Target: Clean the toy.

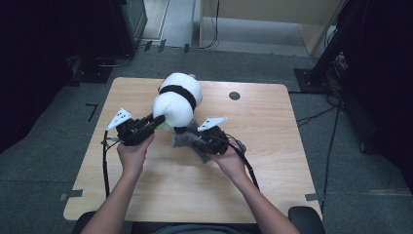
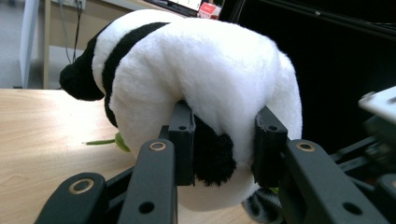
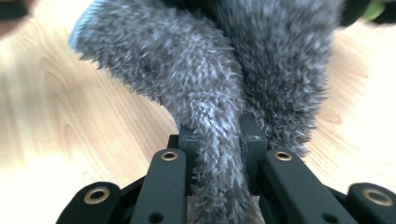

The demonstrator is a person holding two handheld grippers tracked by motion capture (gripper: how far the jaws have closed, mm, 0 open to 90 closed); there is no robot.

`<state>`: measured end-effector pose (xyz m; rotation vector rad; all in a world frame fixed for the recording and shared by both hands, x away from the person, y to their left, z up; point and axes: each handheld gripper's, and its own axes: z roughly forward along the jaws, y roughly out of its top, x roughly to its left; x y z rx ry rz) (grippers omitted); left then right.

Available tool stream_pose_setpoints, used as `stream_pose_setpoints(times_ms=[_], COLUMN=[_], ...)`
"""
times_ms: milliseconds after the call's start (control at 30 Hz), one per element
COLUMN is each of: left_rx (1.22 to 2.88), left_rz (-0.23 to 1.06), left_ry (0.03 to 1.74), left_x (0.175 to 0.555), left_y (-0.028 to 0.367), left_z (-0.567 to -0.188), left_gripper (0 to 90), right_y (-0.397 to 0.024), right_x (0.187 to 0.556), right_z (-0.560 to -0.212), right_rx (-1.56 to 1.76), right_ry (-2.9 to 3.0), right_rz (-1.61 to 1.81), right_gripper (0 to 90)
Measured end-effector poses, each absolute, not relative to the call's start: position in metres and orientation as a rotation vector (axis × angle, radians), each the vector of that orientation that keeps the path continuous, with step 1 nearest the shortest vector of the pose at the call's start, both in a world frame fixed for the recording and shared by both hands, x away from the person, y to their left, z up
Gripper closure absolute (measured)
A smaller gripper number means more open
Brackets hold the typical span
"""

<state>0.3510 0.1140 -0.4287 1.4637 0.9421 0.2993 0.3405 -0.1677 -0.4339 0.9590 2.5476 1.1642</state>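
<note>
A black-and-white panda plush point(image 1: 178, 100) lies on the wooden table point(image 1: 277, 161) near its middle. My left gripper point(image 1: 155, 121) reaches it from the left. In the left gripper view the jaws squeeze a fold of the panda point(image 2: 201, 79) at its white rump and black tail, so the left gripper point(image 2: 224, 135) is shut on it. A grey furry piece point(image 1: 187, 140) lies just in front of the panda. My right gripper point(image 1: 198, 139) is shut on a strip of that grey furry piece point(image 3: 210, 70), which stands pinched between the jaws of the right gripper point(image 3: 218, 135).
A bit of green point(image 2: 119, 141) pokes out under the panda. A small dark disc point(image 1: 234, 95) sits on the table at the back right. Black stands and cables point(image 1: 336, 68) line the floor to the right, and dark equipment point(image 1: 112, 29) stands at the back left.
</note>
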Motion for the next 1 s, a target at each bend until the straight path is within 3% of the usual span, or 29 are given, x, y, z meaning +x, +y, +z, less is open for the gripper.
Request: stream_pose_setpoints(times_ms=[500,1000], left_rx=[1.545,1.582], left_rz=[0.284,0.268], left_ry=[0.918,0.897], left_x=[0.350,0.347], left_y=[0.097,0.085], left_z=[-0.435,-0.435], left_gripper=[67.0,67.0], right_y=[-0.192,-0.151], right_x=[0.318,0.326], right_z=[-0.349,-0.390], right_rx=[0.855,0.777], right_ry=[2.230,2.405], right_rz=[1.506,1.334], right_gripper=[77.7,78.1])
